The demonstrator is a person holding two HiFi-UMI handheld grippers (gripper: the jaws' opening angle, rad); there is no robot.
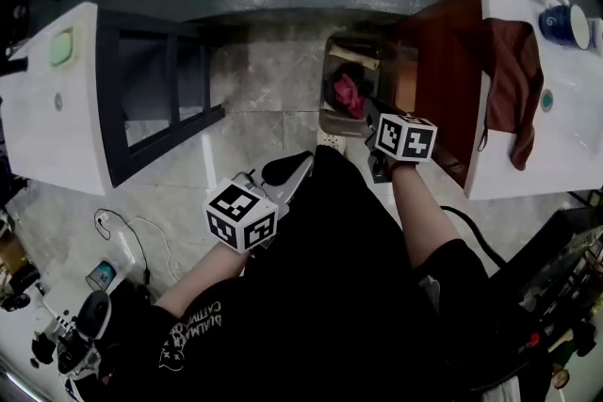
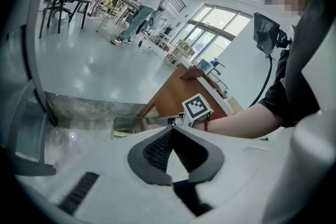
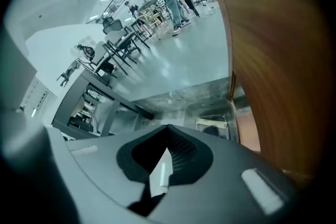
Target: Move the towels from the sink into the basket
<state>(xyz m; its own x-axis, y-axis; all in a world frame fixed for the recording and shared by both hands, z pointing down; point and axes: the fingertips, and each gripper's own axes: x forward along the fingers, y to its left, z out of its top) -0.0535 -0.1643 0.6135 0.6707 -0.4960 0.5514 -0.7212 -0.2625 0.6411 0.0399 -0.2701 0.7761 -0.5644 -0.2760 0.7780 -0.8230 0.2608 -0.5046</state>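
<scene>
Maroon cloth looks to be what is left to move. A dark red-brown towel hangs over the front edge of the white counter at the right, well apart from both grippers, and a blue mug stands just beyond its upper end. I cannot make out a sink bowl in any view. The basket sits on the floor against the counter's wooden side panel, and a pink towel already lies inside it.

The right gripper hangs just above the basket with its jaws pressed together on nothing. Its own view shows the pads meeting, with only floor beyond them. The left gripper is held in front of the person's body, its jaws likewise closed and empty.

The maroon towel should handle as a light, limp thing that is neither fragile nor slick. It will probably sag and trail once lifted, and a single thin layer could slide out of a shallow pinch. I judge the best hold to be on the gathered folds lying on the counter top, where several layers bunch together, rather than on the dangling lower corner. That grip should keep the tail short on the way down to the basket. The mug stands close to that end, so the jaws would do well to come in from the counter's edge side
</scene>
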